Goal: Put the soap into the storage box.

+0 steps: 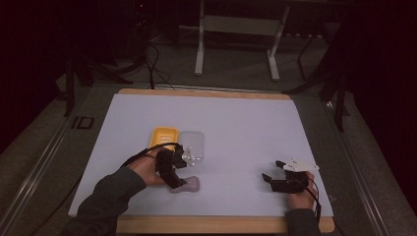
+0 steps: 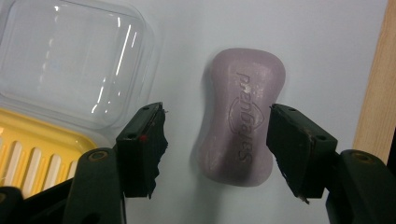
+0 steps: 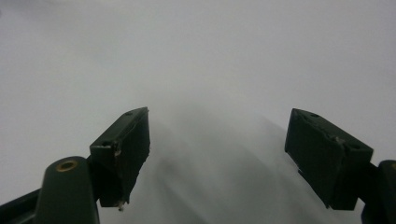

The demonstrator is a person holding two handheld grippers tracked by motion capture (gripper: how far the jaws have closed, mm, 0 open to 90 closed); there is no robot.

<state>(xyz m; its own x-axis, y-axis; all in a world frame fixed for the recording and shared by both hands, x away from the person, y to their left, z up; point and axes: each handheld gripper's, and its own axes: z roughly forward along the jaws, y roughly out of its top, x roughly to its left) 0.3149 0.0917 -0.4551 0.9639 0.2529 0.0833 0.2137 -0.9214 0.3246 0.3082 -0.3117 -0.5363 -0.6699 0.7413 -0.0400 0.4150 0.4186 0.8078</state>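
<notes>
High view: a pale purple bar of soap [image 1: 189, 185] lies near the table's [image 1: 236, 118] near edge, left of centre, long axis left to right. The left gripper [image 1: 178, 183] is at it; the right gripper [image 1: 271, 173] rests far right, jaws wide.

Left gripper view: the waisted soap [image 2: 243, 122], with raised lettering, lies lengthwise between wide jaws, untouched. A clear lid [image 2: 74, 60] and yellow soap dish [image 2: 42, 149] sit left.

Right gripper view: wide, empty jaws above bare white table [image 3: 210, 60].
</notes>
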